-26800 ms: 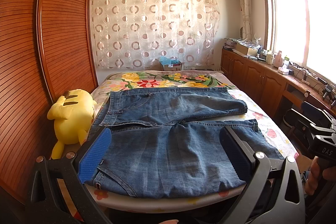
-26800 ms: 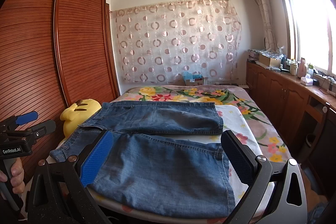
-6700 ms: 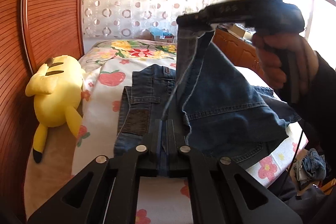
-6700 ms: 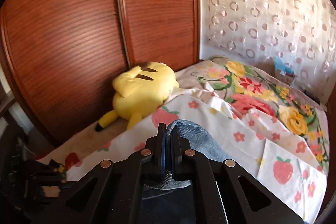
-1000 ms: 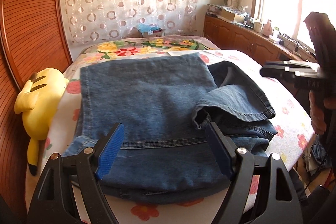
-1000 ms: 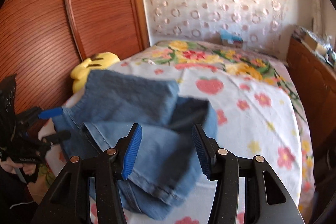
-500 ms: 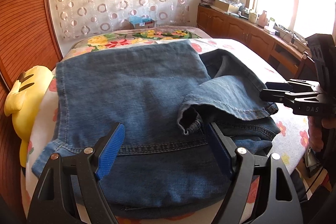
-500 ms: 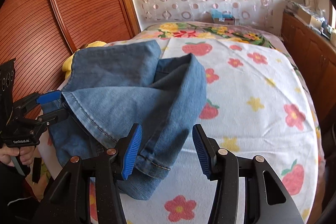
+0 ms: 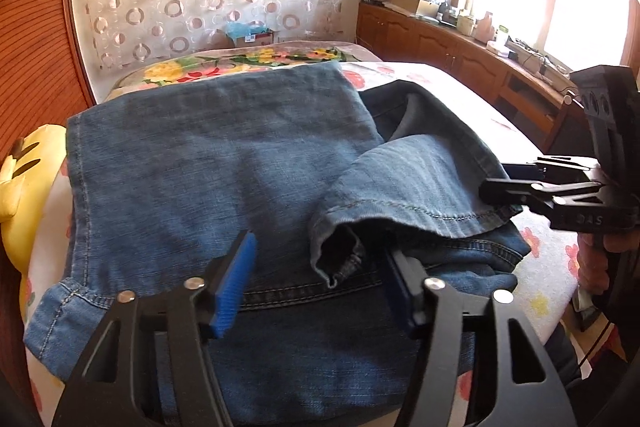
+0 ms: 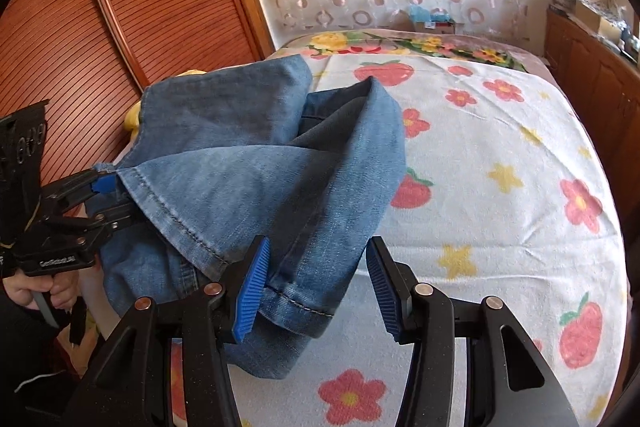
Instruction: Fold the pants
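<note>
Blue jeans (image 9: 200,167) lie folded on the bed, one leg end doubled back with its stitched hem (image 9: 400,211) raised. My left gripper (image 9: 320,279) is closing, and the hem's left corner hangs between its blue pads without being pinched. My right gripper (image 10: 316,291) is also closing around the hem's other end (image 10: 296,303). That cloth brushes the left pad (image 10: 252,287) but is clear of the right one. Each gripper shows in the other's view, the left gripper (image 10: 104,195) and the right gripper (image 9: 516,183), both at the hem line.
The bed's sheet (image 10: 500,147) with strawberries and flowers stretches to the right of the jeans. A yellow plush toy (image 9: 20,179) lies by the wooden wardrobe (image 10: 120,7). Low cabinets (image 9: 440,47) run under the window. A person's hand (image 10: 40,291) holds each handle.
Both grippers have come down closer to the raised hem, and their jaws have narrowed around it. The jeans themselves lie as before.
</note>
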